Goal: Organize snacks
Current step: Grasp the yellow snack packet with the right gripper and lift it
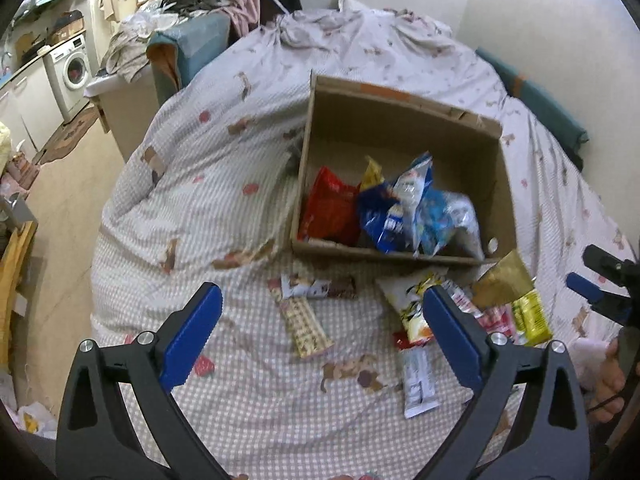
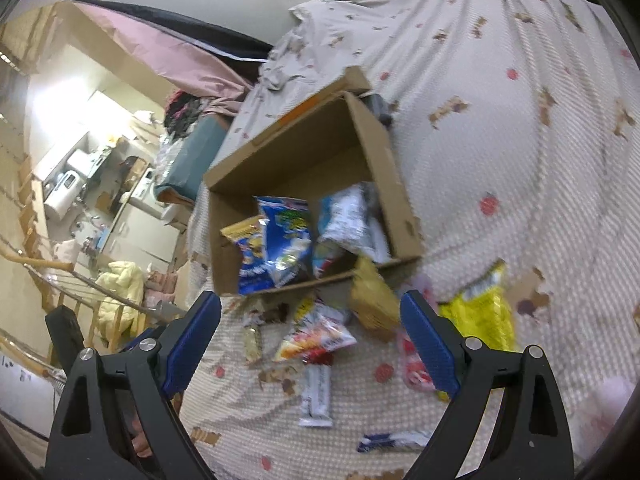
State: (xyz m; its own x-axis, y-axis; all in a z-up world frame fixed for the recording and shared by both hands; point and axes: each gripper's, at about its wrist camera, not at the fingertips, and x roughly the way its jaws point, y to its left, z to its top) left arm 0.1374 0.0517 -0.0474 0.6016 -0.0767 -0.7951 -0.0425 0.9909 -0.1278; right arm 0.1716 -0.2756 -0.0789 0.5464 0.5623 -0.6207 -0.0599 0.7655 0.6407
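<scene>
both tongs stand wide apart with nothing between the pads. the left gripper [image 1: 322,344] hangs over the bed [image 1: 208,184], its jaws framing a beige bar [image 1: 306,330] and a brown bar [image 1: 320,286] that lie touching each other just ahead. the right gripper [image 2: 310,344] points at a red-and-yellow pack [image 2: 316,334] and a white bar [image 2: 316,396] between its jaws, with a gold pouch [image 2: 372,300] and a yellow pack [image 2: 480,312] a little further on; a pink pack [image 2: 416,364] is half hidden behind its right pad.

beyond all these sits the box [image 1: 404,120], open, already holding a red bag [image 1: 332,210] and blue bags [image 1: 404,208]. the loose snacks lie on the near side of it, between tongs and box wall.

risks, as i judge them: the packs by the right tongs overlap, so closing there could catch two at once or only a slippery edge that drops. the quilt is soft and may bunch into the pads. the two grippers are near each other on that side and could collide. the gold pouch leans on the box front, so a nudge may tip it flat.
</scene>
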